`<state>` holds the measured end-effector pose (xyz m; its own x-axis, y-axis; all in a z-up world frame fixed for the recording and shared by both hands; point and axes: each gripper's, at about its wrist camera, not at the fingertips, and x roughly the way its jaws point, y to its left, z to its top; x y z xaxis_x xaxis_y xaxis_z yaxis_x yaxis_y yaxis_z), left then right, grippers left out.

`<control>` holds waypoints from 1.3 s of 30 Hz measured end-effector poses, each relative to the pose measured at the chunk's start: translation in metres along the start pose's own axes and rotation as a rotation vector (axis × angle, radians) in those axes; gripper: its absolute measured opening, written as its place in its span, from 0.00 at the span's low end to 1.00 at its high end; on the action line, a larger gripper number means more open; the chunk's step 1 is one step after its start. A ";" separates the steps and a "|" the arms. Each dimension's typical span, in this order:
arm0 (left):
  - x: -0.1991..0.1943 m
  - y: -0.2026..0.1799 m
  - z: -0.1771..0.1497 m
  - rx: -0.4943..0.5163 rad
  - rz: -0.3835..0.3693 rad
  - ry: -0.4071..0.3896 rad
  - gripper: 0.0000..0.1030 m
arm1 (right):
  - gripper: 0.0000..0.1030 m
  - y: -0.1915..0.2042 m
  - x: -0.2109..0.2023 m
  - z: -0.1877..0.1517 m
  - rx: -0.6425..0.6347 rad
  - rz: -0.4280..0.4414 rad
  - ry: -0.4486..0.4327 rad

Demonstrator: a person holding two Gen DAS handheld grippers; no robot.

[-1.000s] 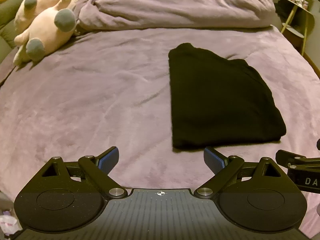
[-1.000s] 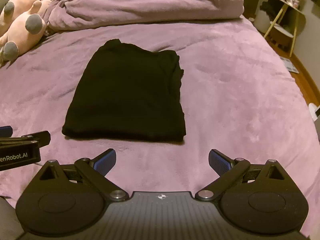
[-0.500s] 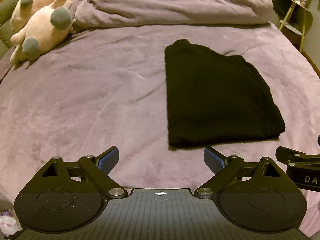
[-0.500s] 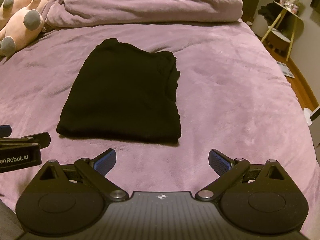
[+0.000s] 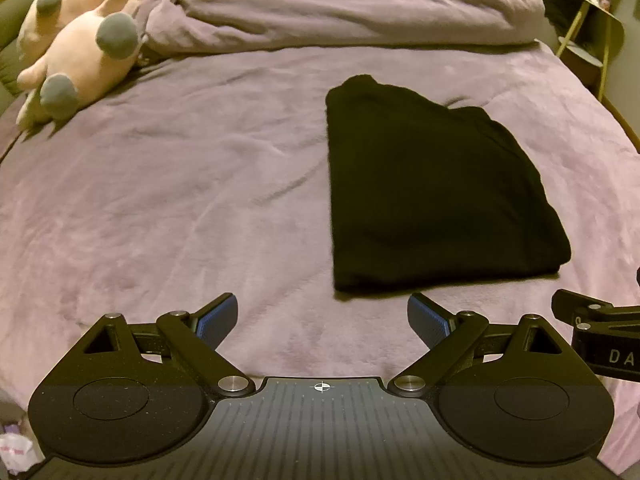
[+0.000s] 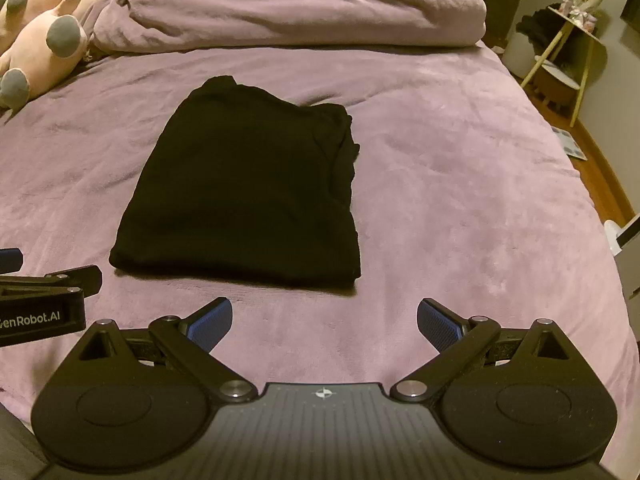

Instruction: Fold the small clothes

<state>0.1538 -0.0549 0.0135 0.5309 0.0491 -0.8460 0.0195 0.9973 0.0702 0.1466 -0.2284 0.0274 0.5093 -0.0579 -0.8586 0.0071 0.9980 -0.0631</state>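
A black garment [image 5: 432, 196] lies folded into a flat rectangle on the purple bed cover [image 5: 180, 208]; it also shows in the right wrist view [image 6: 248, 188]. My left gripper [image 5: 322, 320] is open and empty, just short of the garment's near left corner. My right gripper [image 6: 324, 322] is open and empty, just short of the garment's near right corner. Each gripper shows at the edge of the other's view: the right one [image 5: 600, 332] and the left one [image 6: 44, 296].
A bunched purple duvet [image 5: 340, 4] lies across the head of the bed. Pink plush toys [image 5: 76, 56] lie at the far left. A small side table [image 6: 568, 40] and wooden floor are off the bed's right edge.
Both grippers have drawn back a little from the garment and stay open. The garment has not moved.
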 end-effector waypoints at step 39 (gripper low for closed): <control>0.003 -0.004 -0.003 0.010 -0.003 0.014 0.93 | 0.96 -0.002 -0.003 -0.001 0.014 -0.005 -0.006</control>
<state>0.1527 -0.0588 0.0091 0.5186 0.0473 -0.8537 0.0295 0.9969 0.0732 0.1446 -0.2300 0.0294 0.5148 -0.0626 -0.8550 0.0213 0.9980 -0.0603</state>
